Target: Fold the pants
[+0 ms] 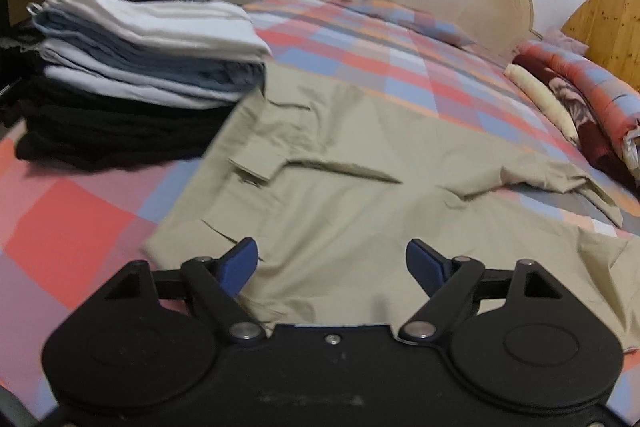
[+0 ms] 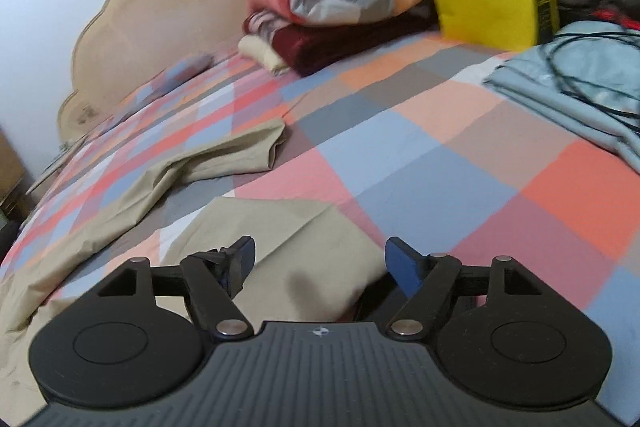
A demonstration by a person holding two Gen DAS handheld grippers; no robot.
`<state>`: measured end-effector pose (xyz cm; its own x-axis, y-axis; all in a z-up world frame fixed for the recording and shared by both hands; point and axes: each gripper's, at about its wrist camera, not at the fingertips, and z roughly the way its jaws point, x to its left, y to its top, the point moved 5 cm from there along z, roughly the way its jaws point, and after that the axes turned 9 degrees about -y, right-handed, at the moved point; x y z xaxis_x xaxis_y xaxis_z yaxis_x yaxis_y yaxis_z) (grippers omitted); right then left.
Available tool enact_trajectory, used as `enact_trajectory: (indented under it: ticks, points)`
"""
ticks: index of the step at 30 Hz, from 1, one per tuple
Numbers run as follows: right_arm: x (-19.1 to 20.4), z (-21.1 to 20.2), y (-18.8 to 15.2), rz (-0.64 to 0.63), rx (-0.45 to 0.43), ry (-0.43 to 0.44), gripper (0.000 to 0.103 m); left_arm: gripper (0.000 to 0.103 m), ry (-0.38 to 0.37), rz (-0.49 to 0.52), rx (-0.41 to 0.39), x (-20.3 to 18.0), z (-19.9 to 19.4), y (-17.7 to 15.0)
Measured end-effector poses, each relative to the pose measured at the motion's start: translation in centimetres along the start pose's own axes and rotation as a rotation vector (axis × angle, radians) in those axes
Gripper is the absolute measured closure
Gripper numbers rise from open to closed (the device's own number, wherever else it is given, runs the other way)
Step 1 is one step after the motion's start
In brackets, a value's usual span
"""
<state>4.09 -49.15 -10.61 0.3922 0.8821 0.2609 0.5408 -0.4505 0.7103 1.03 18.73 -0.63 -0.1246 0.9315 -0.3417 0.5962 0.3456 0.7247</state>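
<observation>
**A:** Where are the pants?

**B:** The tan pants (image 1: 340, 163) lie flat on the checked bedspread (image 1: 72, 223), in the middle of my left view. The waist end, with its pocket flap, is at the left middle. The two legs run off to the right. In my right view, one leg end sits low in the middle and the other leg lies up at the left middle, apart from it.

**A:** And your tools?

**B:** My left gripper (image 1: 331, 259) is wide apart, holding nothing, low over the waist end. My right gripper (image 2: 320, 259) is wide apart too, over the near leg end. I can't tell if it touches the cloth.

**A:** What could go wrong?

**B:** I think the legs don't line up, so a fold now could come out crooked. I might also pinch the bedspread along with the cloth. And the stack of folded clothes (image 1: 136, 67) at the upper left touches the pants' corner, so a pull could tip it.
</observation>
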Motion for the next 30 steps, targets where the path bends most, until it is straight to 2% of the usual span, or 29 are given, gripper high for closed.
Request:
enact_trajectory:
  ticks: [3, 8, 9, 10, 11, 15, 17, 19, 21, 24, 26, 27, 29, 30]
  points:
    - [-0.4, 1.6, 0.5, -0.041, 0.022, 0.017, 0.0, 0.021, 0.01, -0.018, 0.03, -0.1, 2.0, -0.4]
    - [-1.1, 4.5, -0.1, -0.032, 0.14, 0.12, 0.0, 0.021, 0.017, -0.011, 0.054, -1.1, 2.6, -1.1]
    - [-1.0, 4.3, -0.2, -0.035, 0.143, 0.14, 0.025, 0.021, 0.017, -0.002, 0.056, -1.5, 2.8, -1.1]
    - [-0.7, 4.0, -0.3, -0.036, 0.146, 0.165, 0.065, 0.021, 0.019, 0.008, 0.057, -1.8, 3.0, -1.1]
    - [-0.6, 3.6, -0.1, -0.026, 0.137, 0.178, 0.1, 0.021, 0.019, 0.021, 0.057, -2.2, 3.0, -1.0]
    - [0.2, -2.6, 2.0, -0.007, -0.095, 0.238, 0.102, 0.021, 0.015, 0.094, 0.049, -3.9, 3.6, -0.7]
    - [-0.4, -5.1, 2.6, -0.01, -0.159, 0.217, 0.102, 0.021, 0.006, 0.121, 0.036, -4.5, 3.8, -0.6]
    - [-1.9, -5.5, 2.5, -0.031, -0.154, 0.109, 0.102, 0.021, -0.011, 0.125, 0.043, -4.9, 4.1, -0.9]
    - [-3.8, -4.5, 1.7, -0.029, -0.094, -0.026, 0.102, 0.021, -0.021, 0.12, 0.058, -5.0, 4.4, -1.2]
    - [-5.8, -2.5, -0.4, -0.053, 0.003, -0.181, 0.103, 0.021, -0.026, 0.12, 0.079, -5.1, 5.1, -1.9]
    - [-6.8, -1.6, -1.4, -0.093, 0.025, -0.306, 0.103, 0.021, -0.025, 0.124, 0.092, -5.0, 5.3, -2.1]
    - [-7.5, -1.5, -1.6, -0.088, 0.028, -0.344, 0.103, 0.021, -0.025, 0.124, 0.095, -5.0, 5.3, -2.1]
    - [-8.5, -2.5, -1.5, -0.01, -0.003, -0.316, 0.103, 0.02, -0.028, 0.12, 0.095, -4.8, 5.1, -2.0]
    - [-8.4, -3.3, -1.1, 0.021, -0.032, -0.295, 0.09, 0.02, -0.031, 0.118, 0.091, -4.8, 4.9, -1.8]
